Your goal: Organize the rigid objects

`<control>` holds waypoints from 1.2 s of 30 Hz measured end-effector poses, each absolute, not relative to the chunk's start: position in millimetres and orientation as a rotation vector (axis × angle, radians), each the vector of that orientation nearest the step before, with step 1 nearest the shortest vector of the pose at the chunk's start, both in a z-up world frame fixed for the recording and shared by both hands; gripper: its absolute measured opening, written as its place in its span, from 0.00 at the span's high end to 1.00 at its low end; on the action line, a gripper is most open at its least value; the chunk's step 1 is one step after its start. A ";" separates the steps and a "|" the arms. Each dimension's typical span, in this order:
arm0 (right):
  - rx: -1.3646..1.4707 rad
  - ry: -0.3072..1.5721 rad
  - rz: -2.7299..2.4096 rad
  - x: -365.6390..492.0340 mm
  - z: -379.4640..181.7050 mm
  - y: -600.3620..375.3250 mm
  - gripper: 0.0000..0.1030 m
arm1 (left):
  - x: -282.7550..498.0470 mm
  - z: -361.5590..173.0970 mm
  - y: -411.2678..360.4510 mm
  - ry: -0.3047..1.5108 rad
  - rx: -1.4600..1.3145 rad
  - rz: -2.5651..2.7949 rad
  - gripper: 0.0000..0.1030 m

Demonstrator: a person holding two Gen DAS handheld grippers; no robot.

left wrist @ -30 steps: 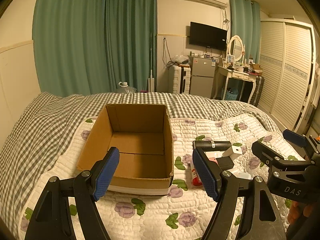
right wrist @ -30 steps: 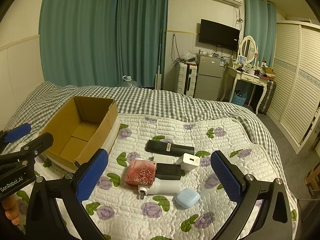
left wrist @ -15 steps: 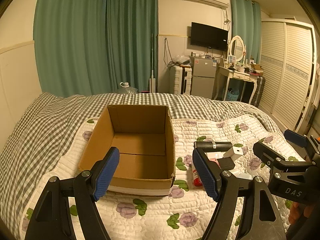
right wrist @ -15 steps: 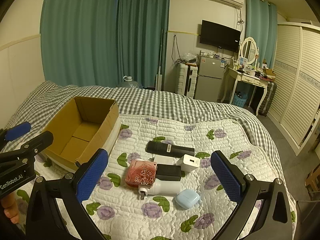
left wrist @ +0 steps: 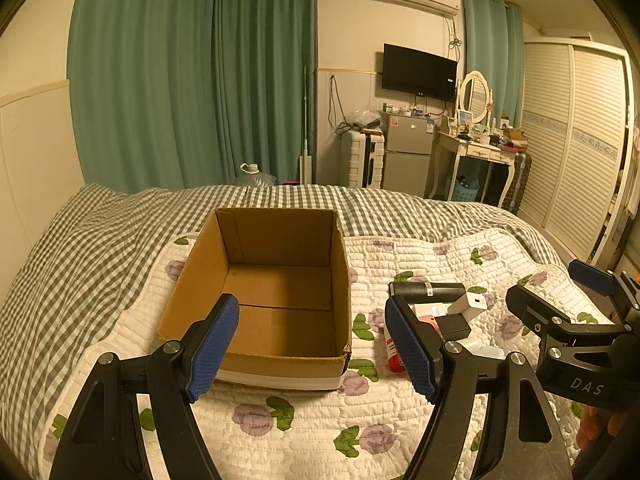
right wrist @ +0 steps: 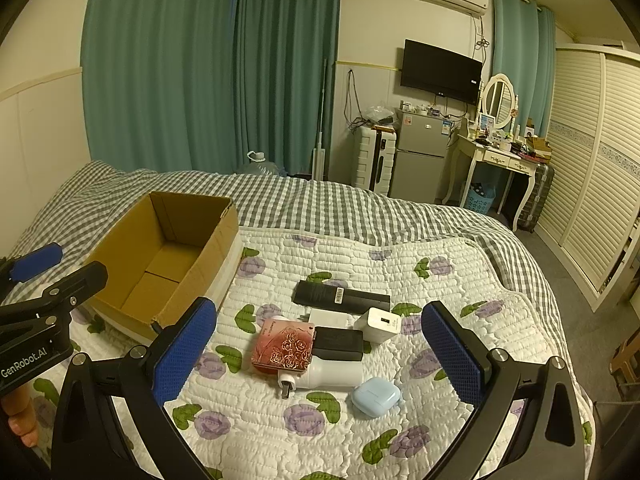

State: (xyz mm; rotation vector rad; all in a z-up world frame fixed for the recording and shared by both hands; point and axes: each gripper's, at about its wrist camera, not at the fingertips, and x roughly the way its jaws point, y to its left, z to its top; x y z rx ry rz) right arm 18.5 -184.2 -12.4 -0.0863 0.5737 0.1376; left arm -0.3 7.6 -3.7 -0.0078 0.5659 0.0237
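Both tools spread wide: left gripper (left wrist: pixel 312 348) hangs over the cardboard box (left wrist: pixel 276 280), right gripper (right wrist: pixel 318 354) above the 7-item clutter, pink rose case (right wrist: pixel 285 347) included, on the quilt (right wrist: pixel 320 420).

I see an open cardboard box (right wrist: pixel 168 264) standing upright on the quilt. Clustered to its right lie a long black box (right wrist: pixel 341 297), white charger (right wrist: pixel 382 325), rose-patterned pink case (right wrist: pixel 285 345), black block (right wrist: pixel 338 344), white bottle (right wrist: pixel 328 376) and pale-blue earbud case (right wrist: pixel 376 396).
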 end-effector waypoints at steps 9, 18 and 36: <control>-0.086 0.574 0.139 18.7 -12.0 -184.2 0.00 | -0.3 -3.9 7.9 0.566 -0.007 0.022 0.24; -0.088 0.573 0.144 17.9 -11.0 -182.3 0.00 | -3.2 -1.4 5.4 0.550 -0.010 0.029 0.24; -0.288 0.758 0.190 56.6 -60.8 -242.8 0.04 | 17.0 -57.6 -61.8 0.716 0.034 -0.062 0.24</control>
